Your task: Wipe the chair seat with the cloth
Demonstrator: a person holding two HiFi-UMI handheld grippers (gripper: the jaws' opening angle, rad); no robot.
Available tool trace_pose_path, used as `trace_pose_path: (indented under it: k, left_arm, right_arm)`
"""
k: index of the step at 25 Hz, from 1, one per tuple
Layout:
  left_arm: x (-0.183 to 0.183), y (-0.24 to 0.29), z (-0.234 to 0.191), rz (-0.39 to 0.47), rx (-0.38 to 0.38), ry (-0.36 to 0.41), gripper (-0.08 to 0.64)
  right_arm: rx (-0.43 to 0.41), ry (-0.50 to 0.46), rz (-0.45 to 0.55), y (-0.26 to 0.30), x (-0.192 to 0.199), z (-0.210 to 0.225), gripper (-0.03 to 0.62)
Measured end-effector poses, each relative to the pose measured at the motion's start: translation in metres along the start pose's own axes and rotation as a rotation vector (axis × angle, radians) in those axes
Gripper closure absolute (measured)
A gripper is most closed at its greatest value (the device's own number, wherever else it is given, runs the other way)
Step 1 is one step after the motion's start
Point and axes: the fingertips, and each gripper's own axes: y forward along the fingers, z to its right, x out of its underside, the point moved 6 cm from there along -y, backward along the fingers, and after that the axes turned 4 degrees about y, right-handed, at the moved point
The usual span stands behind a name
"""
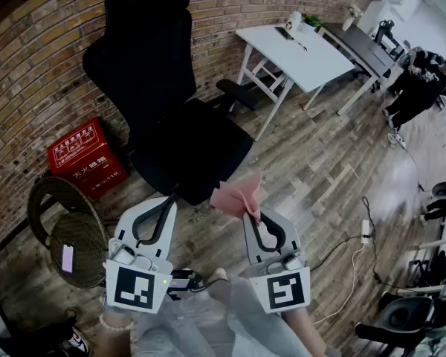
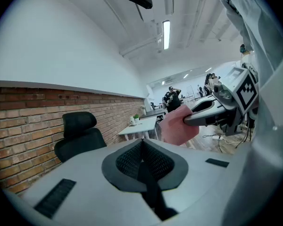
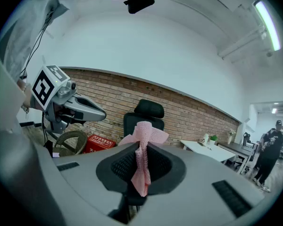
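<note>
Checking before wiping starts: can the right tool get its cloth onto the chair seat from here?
Probably yes: the right tool, shut on the pink cloth, hangs by the black chair seat, at its front edge, with nothing between them.

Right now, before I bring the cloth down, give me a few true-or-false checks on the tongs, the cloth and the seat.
1. The right tongs grip the cloth. True.
2. The left tongs hold a second cloth. False: they are shut on nothing.
3. The cloth lies spread on the seat. False: it hangs bunched in the right tongs, held up in the air.
4. In the head view, a red box stands left of the seat. True.
</note>
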Motion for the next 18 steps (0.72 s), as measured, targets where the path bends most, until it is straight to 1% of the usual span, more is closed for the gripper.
trace_pose_path:
  k: [6,12,18]
  left_arm:
    - [-0.001,0.002,0.005,0.002,0.002,-0.005,0.541]
    - [-0.001,0.005,-0.001,0.015,0.012,-0.001,0.541]
    - [0.002,0.005,-0.011,0.031,0.022,0.012,0.541]
  right_arm:
    - [0.001,0.002,-0.002,-0.002,0.002,0.003,0.537]
    - [0.01,-0.004,-0.004,0.002,0.0,0.001,0.537]
    - [0.054,0.053,0.008,0.007,-0.002,0.0,0.537]
